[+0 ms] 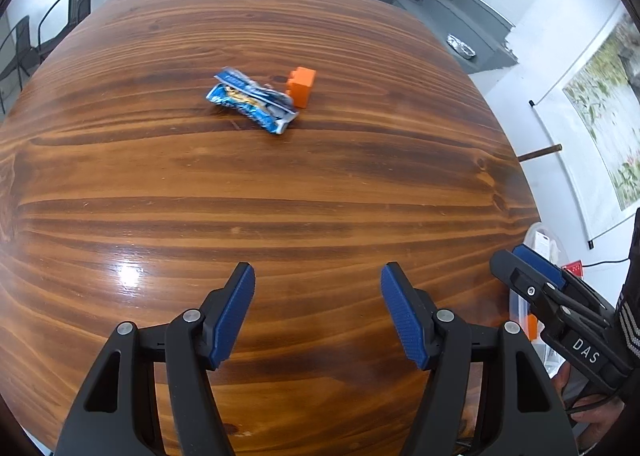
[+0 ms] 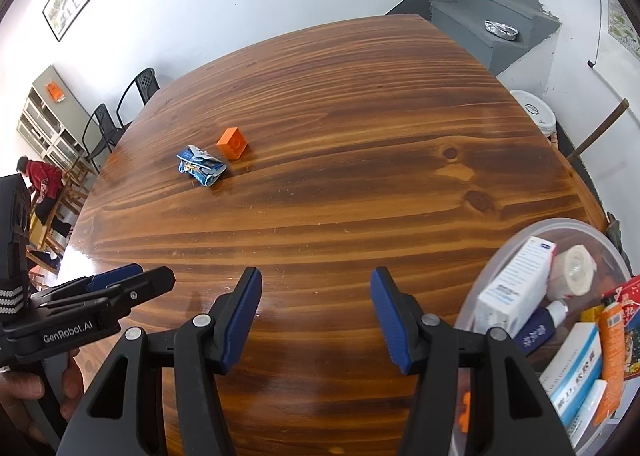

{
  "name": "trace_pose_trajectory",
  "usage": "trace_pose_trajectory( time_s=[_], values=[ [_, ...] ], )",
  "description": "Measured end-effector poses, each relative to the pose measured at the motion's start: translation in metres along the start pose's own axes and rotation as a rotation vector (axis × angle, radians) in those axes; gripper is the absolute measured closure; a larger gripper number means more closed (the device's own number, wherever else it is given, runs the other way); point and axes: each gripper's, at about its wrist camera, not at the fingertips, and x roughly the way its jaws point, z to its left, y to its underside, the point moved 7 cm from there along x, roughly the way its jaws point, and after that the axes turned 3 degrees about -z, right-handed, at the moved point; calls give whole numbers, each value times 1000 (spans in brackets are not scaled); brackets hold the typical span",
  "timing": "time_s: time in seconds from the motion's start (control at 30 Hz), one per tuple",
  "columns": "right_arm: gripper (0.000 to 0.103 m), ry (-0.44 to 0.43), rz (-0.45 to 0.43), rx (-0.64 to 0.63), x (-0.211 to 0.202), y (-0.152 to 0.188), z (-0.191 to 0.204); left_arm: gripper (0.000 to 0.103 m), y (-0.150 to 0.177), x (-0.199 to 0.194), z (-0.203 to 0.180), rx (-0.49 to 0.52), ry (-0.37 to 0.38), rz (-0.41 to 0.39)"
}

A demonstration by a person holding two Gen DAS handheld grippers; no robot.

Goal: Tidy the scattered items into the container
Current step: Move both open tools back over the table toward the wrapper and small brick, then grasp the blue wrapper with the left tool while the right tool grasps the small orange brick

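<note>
Grippers, two, black with blue ribbed pads. Left gripper: jaws spread wide, holding nothing, above bare wooden table. Right gripper: likewise spread wide and unloaded; lettering "DAS" on its body in the left view. Left unit's body reads "GenRobot.AI" in the right view. Blue crumpled snack wrapper lies mid-table, touching or just beside an orange block. Clear plastic container stands at the near right table edge, holding a white carton, a bandage roll and printed boxes; print unreadable.
</note>
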Motion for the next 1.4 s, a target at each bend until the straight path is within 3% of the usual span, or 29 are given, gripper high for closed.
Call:
trace_pose_trajectory(
  time_s=[0.23,0.63,0.83,1.07,1.3,1.4],
  values=[
    [42,3,25,21,18,-9,10,34,-19,15,23,-47,19,27],
    [41,8,60,30,48,-24,24,34,-83,51,44,-136,64,43],
    [41,23,76,30,62,-29,25,34,-114,70,63,-227,51,31],
    [41,28,96,28,79,-34,27,34,-128,96,70,-294,34,56],
    [41,30,87,11,91,-47,34,31,-144,106,65,-229,1,17],
    [41,27,85,-1,96,-52,39,31,-144,108,70,-143,-110,7]
  ],
)
